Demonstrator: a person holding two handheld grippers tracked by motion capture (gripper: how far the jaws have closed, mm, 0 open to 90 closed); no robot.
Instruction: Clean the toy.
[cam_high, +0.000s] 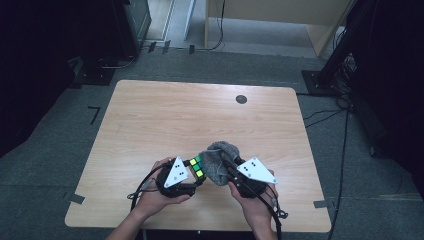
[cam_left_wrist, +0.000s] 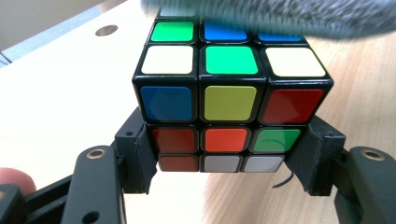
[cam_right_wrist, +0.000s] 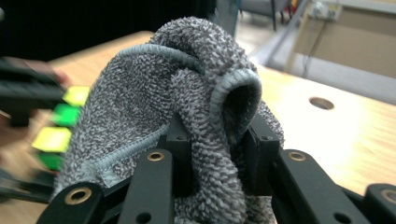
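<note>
Two hand-held black grippers meet near the front edge of the pale wooden table (cam_high: 150, 115), just right of its middle. The left gripper (cam_high: 192, 172) has its jaws clamped on the lower layers of a multicoloured plastic puzzle cube with black edges (cam_left_wrist: 231, 93); in the left gripper view the pads press on the cube's left and right sides, and its near face shows blue, yellow and red squares above red, orange and green ones. The right gripper (cam_high: 231, 167) has its jaws closed narrow on a bunched grey terry cloth with a stitched hem (cam_right_wrist: 187, 121), which bulges up and over the jaws in the right gripper view. From above, the cloth (cam_high: 220, 160) lies against the right side of the cube (cam_high: 196, 166), touching it, and in the left gripper view its fuzzy edge covers the far top squares. A small round dark hole (cam_high: 241, 99) sits in the tabletop at the far right, well apart from both hands.
</note>
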